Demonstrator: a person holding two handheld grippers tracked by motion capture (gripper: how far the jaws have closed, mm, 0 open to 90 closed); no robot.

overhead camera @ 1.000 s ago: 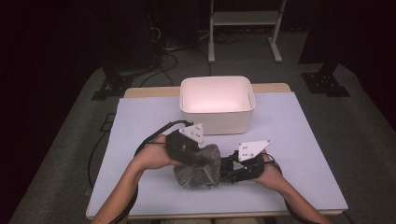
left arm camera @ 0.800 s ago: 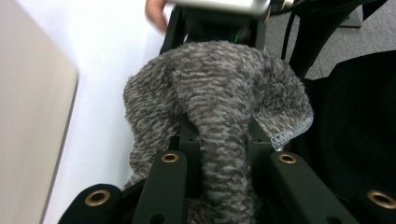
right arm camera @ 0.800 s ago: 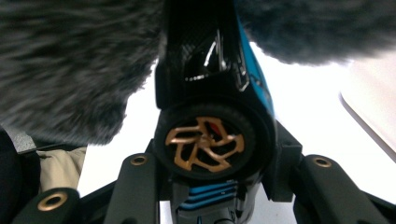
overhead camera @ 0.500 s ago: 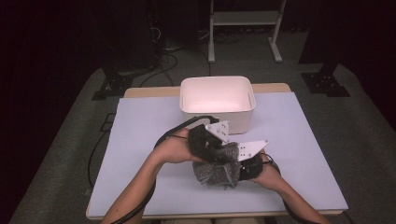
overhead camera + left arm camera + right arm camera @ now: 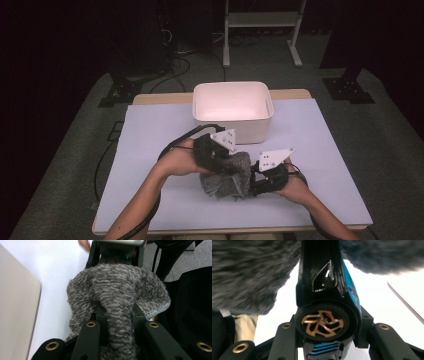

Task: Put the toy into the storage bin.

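Note:
A fuzzy grey cloth (image 5: 227, 180) is bunched on the white table cover between my two grippers. My left gripper (image 5: 225, 161) comes at it from above left. In the left gripper view the jaws of that gripper (image 5: 117, 315) are shut on a fold of the cloth (image 5: 115, 290). My right gripper (image 5: 256, 181) meets the cloth from the right. In the right gripper view, a black and blue device (image 5: 322, 277) with a copper-coloured rotor sits clamped in my right gripper (image 5: 325, 327). The cloth (image 5: 244, 277) hangs over the device's far end, which is hidden.
A white bin (image 5: 232, 127) stands open just behind the grippers at the table's middle. The table cover (image 5: 150, 150) is bare to the left and right. Beyond the table are a pale metal stand (image 5: 260, 20) and cables on the dark floor.
My left gripper has shifted right across the cloth, toward the right gripper, and the cloth has bunched up taller between them. The right gripper has stayed put.

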